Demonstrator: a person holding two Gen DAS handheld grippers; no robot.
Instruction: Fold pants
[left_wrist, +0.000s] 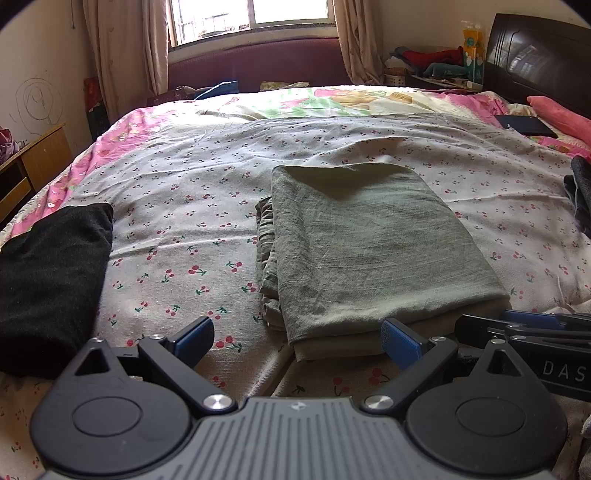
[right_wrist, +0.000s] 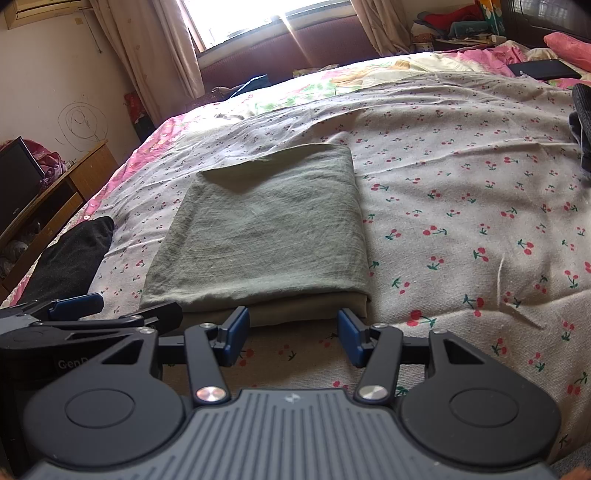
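Left gripper (left_wrist: 297, 341): fingers spread, empty, low over the sheet (left_wrist: 177, 236) at the near-left corner of the pants (left_wrist: 373, 243). Pants sit mid-bed, folded into a green rectangle, long axis running away from both grippers, loose layers bunched along the left side. Right gripper (right_wrist: 293, 338): fingers spread, empty, straddling the near edge of the pants (right_wrist: 266, 236), just short of touching. Right looks nearer and squarer to that edge. Fold looks mostly done; any further fold would likely start there.

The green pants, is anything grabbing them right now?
No. Both the left hand-held gripper and the right hand-held gripper are open at the near edge of the folded green pants, holding nothing.
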